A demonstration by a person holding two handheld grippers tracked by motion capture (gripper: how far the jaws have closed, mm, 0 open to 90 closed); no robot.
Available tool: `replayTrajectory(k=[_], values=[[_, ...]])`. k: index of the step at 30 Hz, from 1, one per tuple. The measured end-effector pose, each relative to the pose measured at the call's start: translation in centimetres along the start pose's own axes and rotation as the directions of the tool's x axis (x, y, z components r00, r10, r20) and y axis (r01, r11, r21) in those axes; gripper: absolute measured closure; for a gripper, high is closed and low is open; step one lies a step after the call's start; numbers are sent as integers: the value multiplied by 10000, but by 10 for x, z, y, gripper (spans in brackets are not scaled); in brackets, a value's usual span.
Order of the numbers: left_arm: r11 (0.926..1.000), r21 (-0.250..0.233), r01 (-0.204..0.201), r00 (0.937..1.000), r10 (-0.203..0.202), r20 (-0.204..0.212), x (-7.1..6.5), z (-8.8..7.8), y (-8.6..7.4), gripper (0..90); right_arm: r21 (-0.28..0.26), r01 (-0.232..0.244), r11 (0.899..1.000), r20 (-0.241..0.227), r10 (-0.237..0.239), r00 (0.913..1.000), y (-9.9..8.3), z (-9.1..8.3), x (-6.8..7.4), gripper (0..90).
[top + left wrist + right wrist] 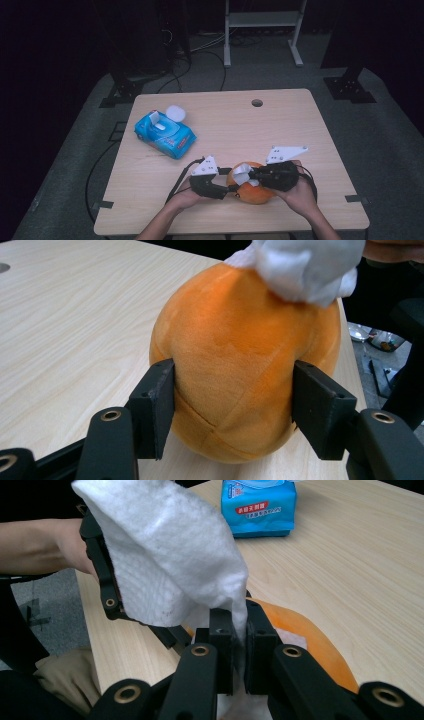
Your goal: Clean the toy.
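An orange plush ball (252, 192) lies near the table's front edge. My left gripper (231, 189) is shut on it: in the left gripper view both black pads press the sides of the plush ball (240, 365). My right gripper (251, 174) is above the ball, shut on a white wet wipe (242, 175). In the right gripper view the wipe (170, 565) rises from between the closed jaws and flops toward the left gripper, with the ball (305, 635) below. The same wipe (305, 265) rests on the ball's top in the left gripper view.
A blue pack of wet wipes (164, 132) with its white lid flipped up lies at the table's left, far from both hands. The wooden table (280, 125) has a round cable hole (257, 103) near its far edge. A person's forearms enter from the bottom.
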State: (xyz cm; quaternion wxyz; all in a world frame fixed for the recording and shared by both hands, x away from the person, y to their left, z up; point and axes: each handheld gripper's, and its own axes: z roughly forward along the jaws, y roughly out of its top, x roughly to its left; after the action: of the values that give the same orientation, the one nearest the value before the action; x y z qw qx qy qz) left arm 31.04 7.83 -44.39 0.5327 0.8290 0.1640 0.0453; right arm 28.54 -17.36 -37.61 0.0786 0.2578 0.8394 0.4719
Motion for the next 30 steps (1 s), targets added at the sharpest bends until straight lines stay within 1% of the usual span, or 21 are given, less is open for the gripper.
replayTrajectory(k=[1, 4, 5, 6, 8, 9, 10, 11, 12, 13, 15, 17, 18, 19, 21, 23, 24, 27, 28, 29, 30], values=[[9999, 14, 108, 9999, -108, 8, 1, -1, -1, 380, -43, -126, 9999, 141, 126, 9998, -2, -5, -4, 843], [9998, 20, 194, 9998, -194, 49, 4, -2, -3, 380, -80, -259, 9996, 265, 261, 9993, -6, -11, -9, 843], [9997, 46, 240, 9997, -240, 48, 4, -3, -4, 379, -98, -386, 9992, 390, 389, 9985, -10, -15, -14, 843], [9993, 45, 360, 9993, -361, 133, 6, -3, -5, 368, -164, -724, 9972, 478, 731, 9962, -18, -22, -21, 843], [9991, 29, 414, 9989, -415, 229, 6, -4, -4, 334, -185, -1009, 9947, 412, 1016, 9940, -25, -26, -26, 843], [9991, 29, 414, 9989, -415, 229, 6, -4, -4, 311, -185, -1009, 9947, 412, 1016, 9940, -25, -26, -26, 843], [9987, -80, 496, 9979, -492, 417, 5, -4, -1, 284, -189, -1114, 9936, 267, 1119, 9934, -29, -26, -26, 843], [9987, -80, 496, 9979, -492, 417, 5, -4, -1, 259, -160, -1116, 9936, 145, 1118, 9936, -30, -26, -25, 843], [9975, -391, 585, 9967, -562, 582, 1, -5, 4, 240, -113, -1129, 9935, -17, 1129, 9936, -31, -24, -24, 843], [9975, -391, 585, 9967, -562, 582, 1, -5, 4, 230, -113, -1129, 9935, -17, 1129, 9936, -31, -24, -24, 843], [9967, -575, 565, 9964, -527, 662, -1, -5, 8, 225, 74, -928, 9957, -493, 930, 9944, -32, -17, -14, 843], [9986, -389, 369, 9968, -340, 720, -4, -3, 7, 249, 213, -813, 9965, -698, 826, 9941, -32, -12, -8, 843], [9988, -316, 364, 9967, -340, 741, -4, -2, 5, 276, 306, -678, 9972, -678, 697, 9953, -31, -11, -6, 842], [9983, -315, 490, 9961, -465, 746, -4, -2, 3, 293, 299, -569, 9979, -597, 586, 9965, -29, -12, -3, 842], [9987, -237, 453, 9961, -434, 766, -4, -3, 3, 302, 114, -497, 9987, -492, 502, 9975, -25, -16, -3, 841], [9994, -147, 308, 9962, -295, 817, -5, -3, 4, 301, 18, -417, 9991, 6, 417, 9991, -22, -21, -5, 841], [9994, -156, 303, 9961, -289, 838, -5, -4, 3, 298, 38, -485, 9988, 49, 485, 9988, -23, -22, -7, 840], [9992, -120, 383, 9954, -371, 884, -3, -5, 5, 242, 238, -727, 9971, -132, 731, 9972, -31, -18, -11, 841], [9982, -105, 583, 9950, -572, 824, -2, -5, 5, 194, 280, -761, 9967, -209, 767, 9968, -33, -16, -10, 841], [9982, -105, 583, 9950, -572, 824, -2, -5, 5, 177, 280, -761, 9967, -209, 767, 9968, -33, -16, -10, 841], [9970, -119, 766, 9929, -751, 926, -1, -5, 5, 177, 368, -809, 9960, -393, 823, 9958, -37, -14, -10, 841]])
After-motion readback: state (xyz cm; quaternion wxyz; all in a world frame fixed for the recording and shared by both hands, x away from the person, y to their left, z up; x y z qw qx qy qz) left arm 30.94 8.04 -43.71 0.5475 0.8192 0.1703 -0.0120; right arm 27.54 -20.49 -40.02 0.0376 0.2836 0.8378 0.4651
